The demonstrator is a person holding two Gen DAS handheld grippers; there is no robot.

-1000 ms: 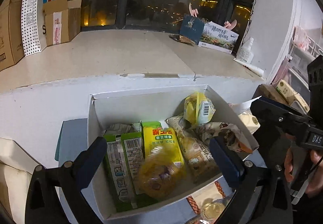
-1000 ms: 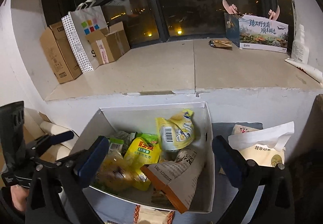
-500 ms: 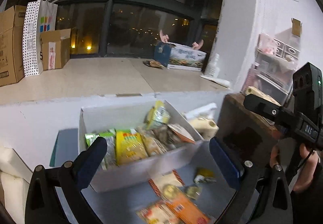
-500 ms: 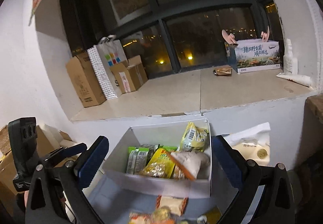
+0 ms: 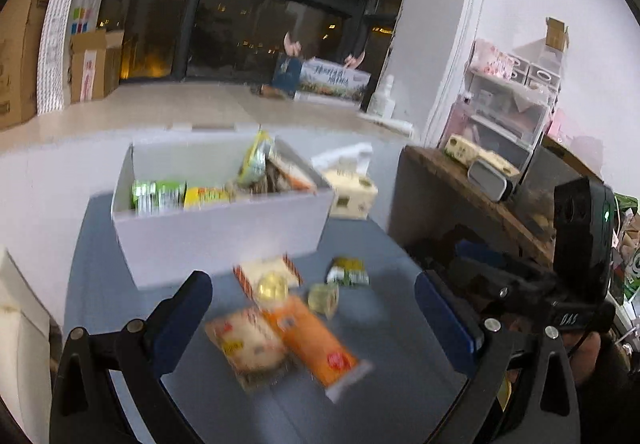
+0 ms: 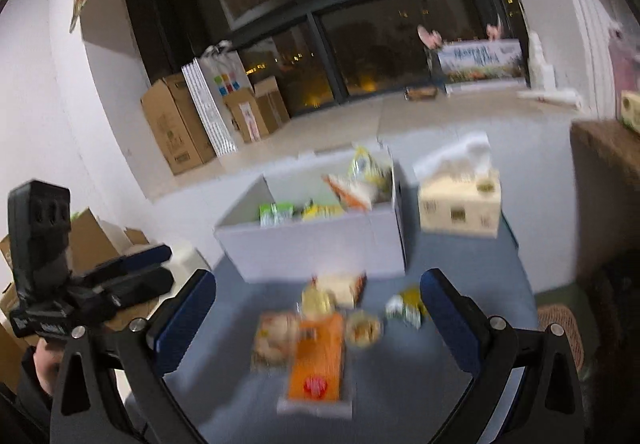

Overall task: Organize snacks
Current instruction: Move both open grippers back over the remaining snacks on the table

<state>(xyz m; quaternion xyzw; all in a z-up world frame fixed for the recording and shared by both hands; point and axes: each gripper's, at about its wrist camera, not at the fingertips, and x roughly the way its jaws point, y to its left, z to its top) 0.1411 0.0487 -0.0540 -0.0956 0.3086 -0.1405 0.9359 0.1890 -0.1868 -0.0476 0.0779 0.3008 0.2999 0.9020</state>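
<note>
Looking down from both cameras, a few loose snacks lie on the blue table (image 5: 120, 284) in front of the white box (image 5: 224, 228), which already has snacks inside.

The biggest loose one is the orange packet (image 6: 318, 360). In the right wrist view it sits low in the middle of the frame, right between the two spread fingers of the right gripper (image 6: 320, 324). Its long side runs up and down the picture, pointing toward the box. In the left wrist view the same orange packet (image 5: 316, 344) lies slanted, from the middle down to the lower right, between the fingers of the left gripper (image 5: 316, 320), also spread wide and holding nothing.

Beside it sit a pale packet (image 6: 274, 340), a round yellow snack (image 6: 363, 328) and a small green and yellow packet (image 6: 406, 308).

Both grippers hang above the snacks and touch none. The right one looks lined up best, so it is my guess for the grab. The pictures are blurry.
</note>
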